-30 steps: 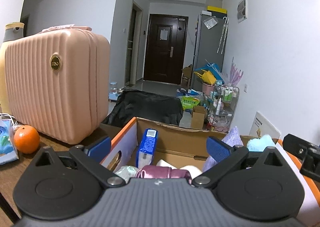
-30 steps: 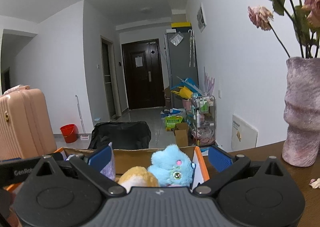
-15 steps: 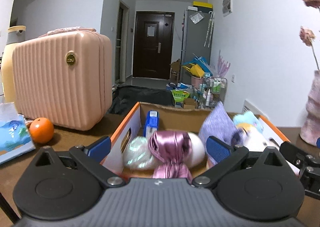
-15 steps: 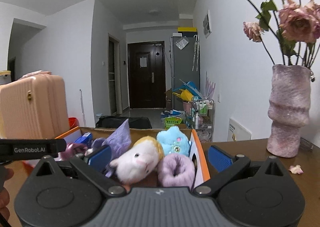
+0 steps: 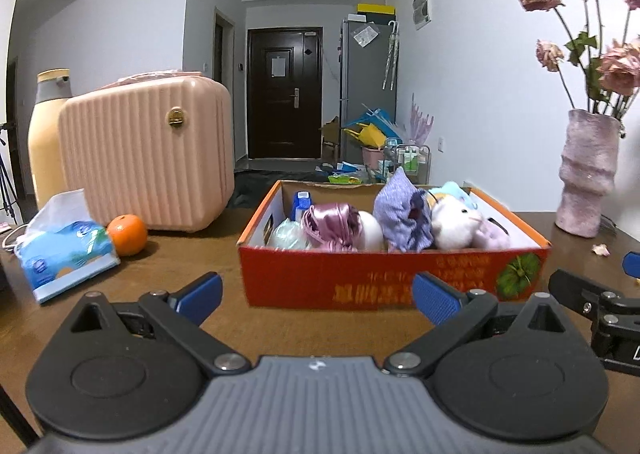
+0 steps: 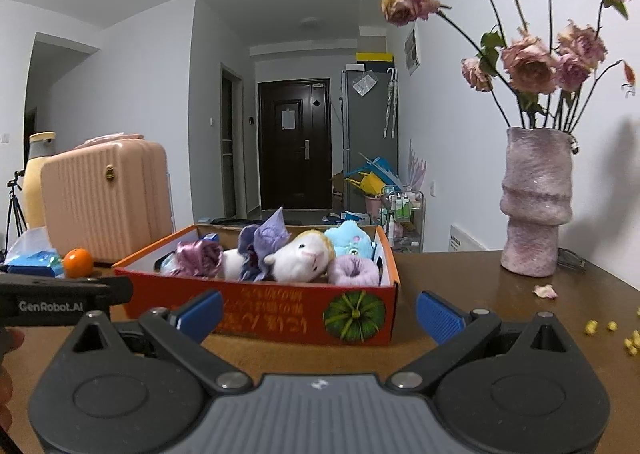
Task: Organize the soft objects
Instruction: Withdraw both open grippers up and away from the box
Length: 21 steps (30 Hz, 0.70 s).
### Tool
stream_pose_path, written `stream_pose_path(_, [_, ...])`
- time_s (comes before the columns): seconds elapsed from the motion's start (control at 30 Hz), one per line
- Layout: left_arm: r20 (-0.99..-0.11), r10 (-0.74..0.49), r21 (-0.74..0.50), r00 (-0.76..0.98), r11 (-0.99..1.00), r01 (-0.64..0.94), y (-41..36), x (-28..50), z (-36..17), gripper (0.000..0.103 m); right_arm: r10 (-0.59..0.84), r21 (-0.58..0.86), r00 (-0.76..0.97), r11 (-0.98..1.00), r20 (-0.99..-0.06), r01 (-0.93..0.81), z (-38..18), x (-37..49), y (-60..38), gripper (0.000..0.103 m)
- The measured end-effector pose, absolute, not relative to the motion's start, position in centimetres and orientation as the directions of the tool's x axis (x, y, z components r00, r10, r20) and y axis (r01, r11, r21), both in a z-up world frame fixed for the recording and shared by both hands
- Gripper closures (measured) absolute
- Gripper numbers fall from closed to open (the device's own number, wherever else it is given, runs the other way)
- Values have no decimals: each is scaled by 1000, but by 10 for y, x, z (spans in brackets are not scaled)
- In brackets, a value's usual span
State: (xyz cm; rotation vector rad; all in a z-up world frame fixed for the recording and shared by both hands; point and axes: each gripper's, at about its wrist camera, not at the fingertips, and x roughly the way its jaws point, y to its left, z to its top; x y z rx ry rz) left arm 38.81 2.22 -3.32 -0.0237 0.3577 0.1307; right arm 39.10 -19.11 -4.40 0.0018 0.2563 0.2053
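Observation:
An orange cardboard box [image 5: 372, 282] [image 6: 280, 318] stands on the brown table. It holds several soft things: a pink satin scrunchie [image 5: 332, 225] [image 6: 200, 258], a purple cloth [image 5: 402, 209] [image 6: 266, 242], a white plush animal [image 5: 456, 219] [image 6: 302, 260], a blue plush [image 6: 352, 240] and a lilac ring-shaped plush [image 6: 354, 272]. My left gripper [image 5: 318, 300] is open and empty, just in front of the box. My right gripper [image 6: 318, 312] is open and empty, in front of the box's right half.
A pink ribbed case [image 5: 148, 157] stands at the back left, with a yellow bottle [image 5: 46, 133] behind it. An orange [image 5: 127, 234] and a tissue pack [image 5: 64, 250] lie to the left. A vase of dried roses [image 6: 534, 205] stands at the right; petals [image 6: 546, 291] and crumbs lie near it.
Both grippers have pulled back from above the box towards the table's front. The whole box front now shows. Both stay open and empty.

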Motion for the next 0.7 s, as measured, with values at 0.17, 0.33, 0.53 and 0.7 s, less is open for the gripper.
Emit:
stream_pose_path(0.17, [-352,119,8,929,992,-124,22,349,-33,0,209,22,947,978,-246,-210,-42,349,-193,0])
stream_pose_path(0.33, [-345,111,9,932,993,-115,21,310,-29,0,204,24,951,979,-234,-204,-38,308,-197,0])
stream_pose_path(0.53, [-321,112,5,940,993,-116,16,257,-22,0,196,47,954,981,-225,-191,-32,258,-206,0])
stream_pose_path(0.7, [-294,110,8,949,994,-113,14,211,-14,0,206,51,953,979,-221,-199,-23,212,-216,0])
